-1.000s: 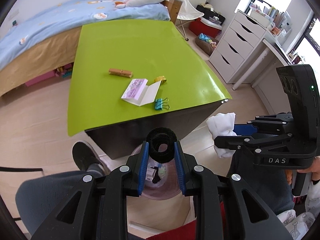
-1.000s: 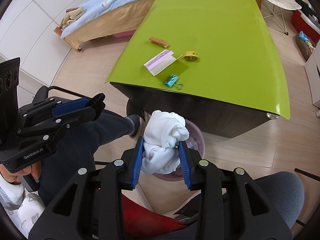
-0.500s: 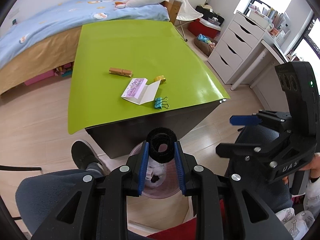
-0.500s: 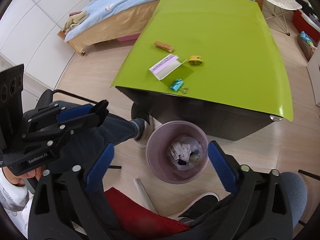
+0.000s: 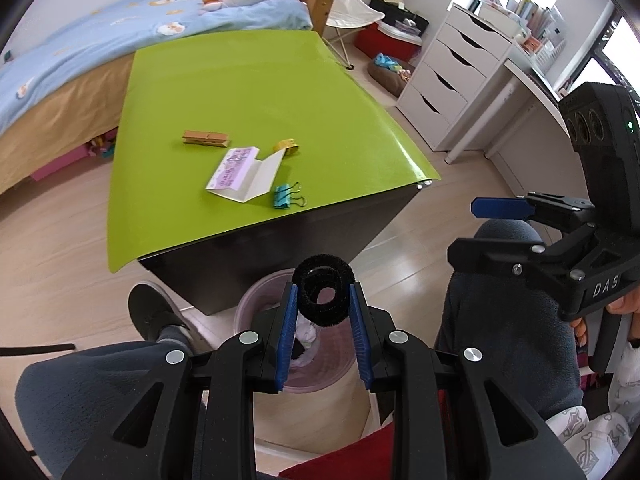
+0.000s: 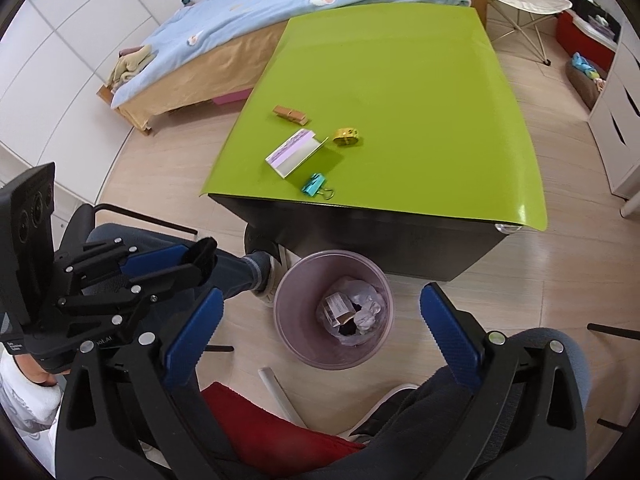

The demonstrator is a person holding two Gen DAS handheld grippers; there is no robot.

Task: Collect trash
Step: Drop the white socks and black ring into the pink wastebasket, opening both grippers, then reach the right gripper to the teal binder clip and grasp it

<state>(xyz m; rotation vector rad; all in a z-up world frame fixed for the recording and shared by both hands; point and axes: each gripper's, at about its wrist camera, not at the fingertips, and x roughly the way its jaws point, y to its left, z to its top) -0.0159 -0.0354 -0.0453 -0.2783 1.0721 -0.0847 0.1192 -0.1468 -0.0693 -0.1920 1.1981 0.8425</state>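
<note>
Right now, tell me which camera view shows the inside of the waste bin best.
The right wrist view: the waste bin sits unobstructed between the open right tongs, its crumpled contents visible. In the left wrist view the bin is largely hidden behind the left tongs and the black ring they grip.

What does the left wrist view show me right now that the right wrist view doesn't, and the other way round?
Left wrist only: the black fuzzy ring seen as a full ring, clamped in the left tongs above the bin, and the white drawer unit in full.

Right wrist only: the bin's contents, crumpled white trash, seen straight down between the wide-open, empty right tongs, whose jaws have just been opening.

Both: the pink trash bin, the green table, and on it the clothespin, folded card, yellow tape roll and teal binder clip.
</note>
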